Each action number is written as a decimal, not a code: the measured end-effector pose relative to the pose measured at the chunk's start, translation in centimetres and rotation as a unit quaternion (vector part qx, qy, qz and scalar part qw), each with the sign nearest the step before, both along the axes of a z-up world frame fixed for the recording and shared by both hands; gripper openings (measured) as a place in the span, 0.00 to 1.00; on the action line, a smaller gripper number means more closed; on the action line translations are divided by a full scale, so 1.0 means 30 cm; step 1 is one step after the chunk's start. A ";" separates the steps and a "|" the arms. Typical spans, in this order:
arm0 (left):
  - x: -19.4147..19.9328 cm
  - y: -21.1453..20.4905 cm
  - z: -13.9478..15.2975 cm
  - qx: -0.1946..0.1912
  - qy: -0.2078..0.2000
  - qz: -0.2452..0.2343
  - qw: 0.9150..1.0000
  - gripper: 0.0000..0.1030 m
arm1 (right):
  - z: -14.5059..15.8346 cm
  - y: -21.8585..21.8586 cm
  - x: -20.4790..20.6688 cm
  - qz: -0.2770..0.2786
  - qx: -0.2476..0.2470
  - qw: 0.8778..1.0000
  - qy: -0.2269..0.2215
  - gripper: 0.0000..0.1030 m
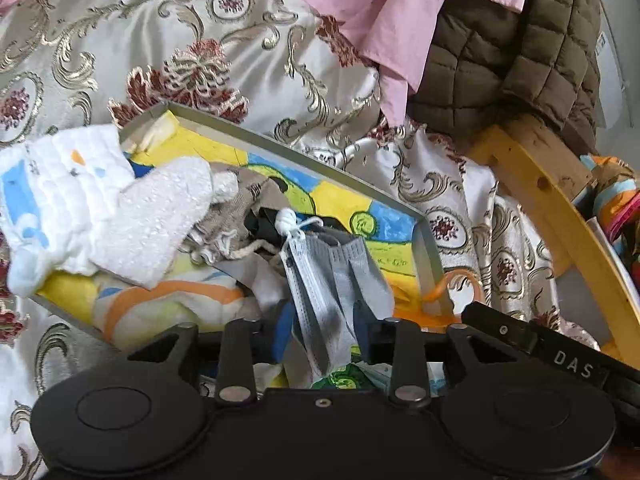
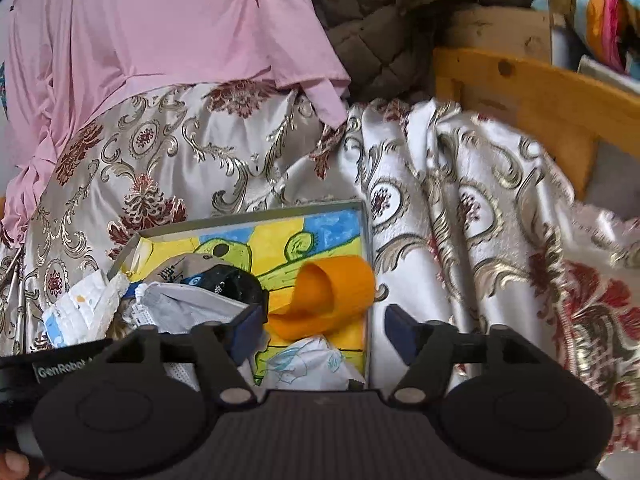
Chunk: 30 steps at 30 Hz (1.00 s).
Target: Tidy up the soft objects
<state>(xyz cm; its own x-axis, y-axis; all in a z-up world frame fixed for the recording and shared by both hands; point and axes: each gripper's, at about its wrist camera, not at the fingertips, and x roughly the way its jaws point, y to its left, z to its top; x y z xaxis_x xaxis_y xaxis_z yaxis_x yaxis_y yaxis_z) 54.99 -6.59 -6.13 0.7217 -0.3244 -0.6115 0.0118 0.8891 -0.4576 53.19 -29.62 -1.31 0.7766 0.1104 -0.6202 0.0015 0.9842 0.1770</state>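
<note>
Masks (image 1: 328, 280): lower centre of the left view, over the tray (image 1: 424, 240)
Left gripper (image 1: 324, 332): clamped on the masks
Right gripper (image 2: 324, 328): spread, empty (above the orange felt (image 2: 332, 288))
Advice: lower, release inside the rim

Shallow tray (image 1: 430, 240) crowded with white cloths (image 1: 100, 208) and grey masks (image 1: 332, 276), orange felt band (image 2: 332, 292) filling its right end, open brocade bedspread (image 2: 480, 208) right of tray, wooden frame (image 2: 532, 92) beyond
</note>
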 end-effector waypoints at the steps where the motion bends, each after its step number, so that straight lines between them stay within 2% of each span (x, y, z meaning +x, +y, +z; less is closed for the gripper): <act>1: -0.005 0.002 0.010 0.000 -0.002 0.001 1.000 0.39 | 0.011 0.001 -0.010 -0.001 -0.004 1.000 -0.003 0.74; 10: -0.085 0.034 0.120 0.000 -0.042 0.015 0.999 0.70 | 0.114 0.005 -0.090 -0.009 -0.017 0.999 -0.028 0.91; 12: -0.107 0.039 0.142 0.010 -0.050 0.023 0.998 0.81 | 0.135 0.005 -0.110 -0.010 -0.019 0.999 -0.033 0.96; 16: -0.152 0.049 0.186 0.033 -0.067 0.037 0.997 0.89 | 0.170 0.008 -0.146 -0.017 -0.022 0.999 -0.040 1.00; 23: -0.253 0.078 0.255 0.057 -0.090 0.059 0.993 0.94 | 0.225 0.031 -0.241 -0.019 -0.029 0.998 -0.055 1.00; 30: -0.412 0.112 0.312 0.070 -0.116 0.075 0.988 0.99 | 0.283 0.076 -0.382 -0.010 -0.043 0.996 -0.076 1.00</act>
